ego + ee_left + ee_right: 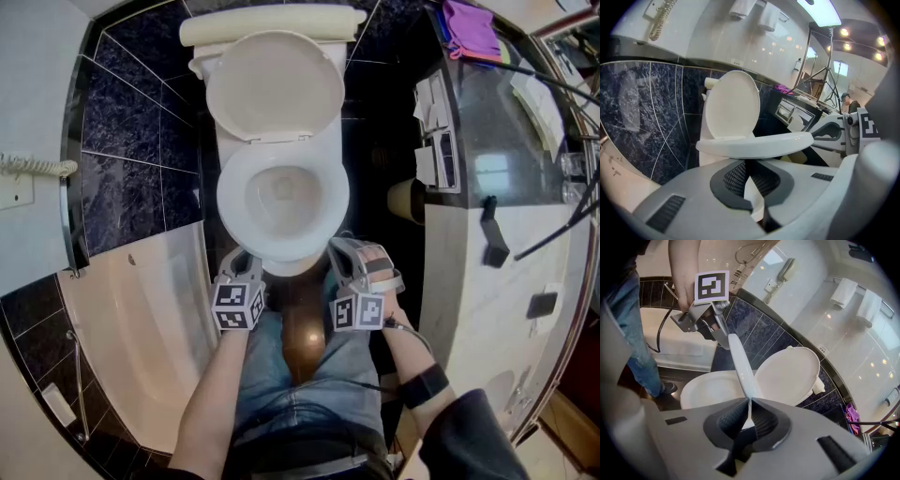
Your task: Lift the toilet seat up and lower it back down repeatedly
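Two hand-held grippers, left (236,265) and right (342,253), tight on toilet seat rim (740,366).

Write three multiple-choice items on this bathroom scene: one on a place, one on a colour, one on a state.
1. Where is the toilet lid? A. Shut flat. B. Raised, leaning back at the tank. C. Taken off.
2. What colour is the cloth on the counter? A. Purple. B. Green. C. Yellow.
3. How do the right gripper's jaws stand? A. Wide apart. B. Closed on nothing. C. Closed on the toilet seat's edge.
Answers: B, the lid stands up before the tank; A, the head view shows it purple; C, the thin white seat runs between the pressed pads.
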